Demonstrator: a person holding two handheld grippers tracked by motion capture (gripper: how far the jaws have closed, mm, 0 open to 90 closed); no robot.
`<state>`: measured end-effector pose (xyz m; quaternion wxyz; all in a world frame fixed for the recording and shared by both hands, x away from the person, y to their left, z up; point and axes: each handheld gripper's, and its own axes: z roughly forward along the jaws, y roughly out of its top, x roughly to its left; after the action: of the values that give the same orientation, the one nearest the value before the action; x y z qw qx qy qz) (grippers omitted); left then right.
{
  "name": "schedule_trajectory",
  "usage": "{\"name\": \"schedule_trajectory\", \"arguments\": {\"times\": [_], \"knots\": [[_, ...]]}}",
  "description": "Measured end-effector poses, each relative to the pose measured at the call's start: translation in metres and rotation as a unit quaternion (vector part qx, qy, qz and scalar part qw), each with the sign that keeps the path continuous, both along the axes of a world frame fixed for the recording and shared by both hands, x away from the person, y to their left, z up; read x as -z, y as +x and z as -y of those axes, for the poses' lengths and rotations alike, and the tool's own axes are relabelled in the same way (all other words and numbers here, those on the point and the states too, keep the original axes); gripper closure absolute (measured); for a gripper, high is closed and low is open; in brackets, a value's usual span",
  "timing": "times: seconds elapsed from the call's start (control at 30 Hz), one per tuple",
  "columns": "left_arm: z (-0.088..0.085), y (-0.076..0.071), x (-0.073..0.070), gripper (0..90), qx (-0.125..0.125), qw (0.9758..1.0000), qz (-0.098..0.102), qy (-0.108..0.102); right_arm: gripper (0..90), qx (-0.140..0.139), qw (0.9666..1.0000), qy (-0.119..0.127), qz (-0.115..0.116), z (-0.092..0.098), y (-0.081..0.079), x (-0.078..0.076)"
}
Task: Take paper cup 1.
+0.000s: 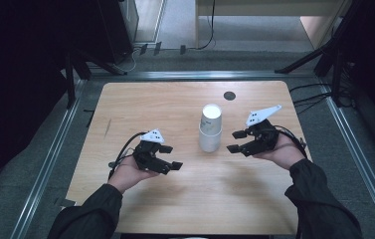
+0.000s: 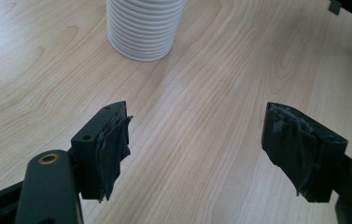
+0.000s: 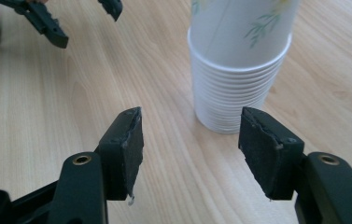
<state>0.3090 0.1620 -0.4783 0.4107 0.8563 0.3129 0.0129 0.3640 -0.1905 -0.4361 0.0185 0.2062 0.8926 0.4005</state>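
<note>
You held your left gripper point(image 1: 167, 158) low over the pale wooden counter point(image 1: 140, 107), at about eight o'clock from the stack of white ribbed paper cups point(image 1: 210, 128), its jaws apart and empty. The stack stood upright near the counter's middle, a leaf-printed cup point(image 3: 243, 28) nested on top. Your right gripper point(image 1: 237, 141) hovered just beside the stack at its three o'clock, pointing toward it, jaws apart with nothing between them and no pad touching a cup. A small dark round hole point(image 1: 230, 95) lay at the stack's one o'clock.
</note>
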Motion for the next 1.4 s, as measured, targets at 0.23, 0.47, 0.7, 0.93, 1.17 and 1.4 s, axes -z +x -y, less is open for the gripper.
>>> {"name": "schedule_trajectory", "arguments": {"times": [0.23, 0.47, 0.7, 0.93, 1.17, 1.4], "knots": [[-0.002, 0.001, -0.001, 23.4, 0.0, 1.0, 0.0, -0.002, 40.1, -0.006, 0.9995, -0.032, 0.002, 0.0, 0.016, -0.014], [-0.003, 0.001, -0.001, 23.4, 0.0, 1.0, -0.001, -0.002, 39.9, -0.016, 0.9976, -0.068, 0.0, -0.006, 0.029, -0.033], [-0.002, 0.0, -0.001, 23.4, 0.004, 1.0, -0.001, 0.001, 36.8, -0.041, 0.9941, -0.101, 0.007, -0.019, 0.044, -0.057], [-0.002, 0.0, -0.001, 23.4, 0.005, 1.0, -0.003, -0.002, 34.9, -0.064, 0.9909, -0.118, 0.0, -0.033, 0.058, -0.069], [-0.002, -0.001, -0.001, 23.4, 0.003, 1.0, -0.005, -0.004, 30.3, -0.085, 0.986, -0.144, -0.006, -0.05, 0.067, -0.07], [-0.003, -0.001, -0.002, 23.3, 0.005, 1.0, -0.004, -0.003, 27.3, -0.094, 0.9805, -0.173, -0.014, -0.069, 0.074, -0.071]]}}
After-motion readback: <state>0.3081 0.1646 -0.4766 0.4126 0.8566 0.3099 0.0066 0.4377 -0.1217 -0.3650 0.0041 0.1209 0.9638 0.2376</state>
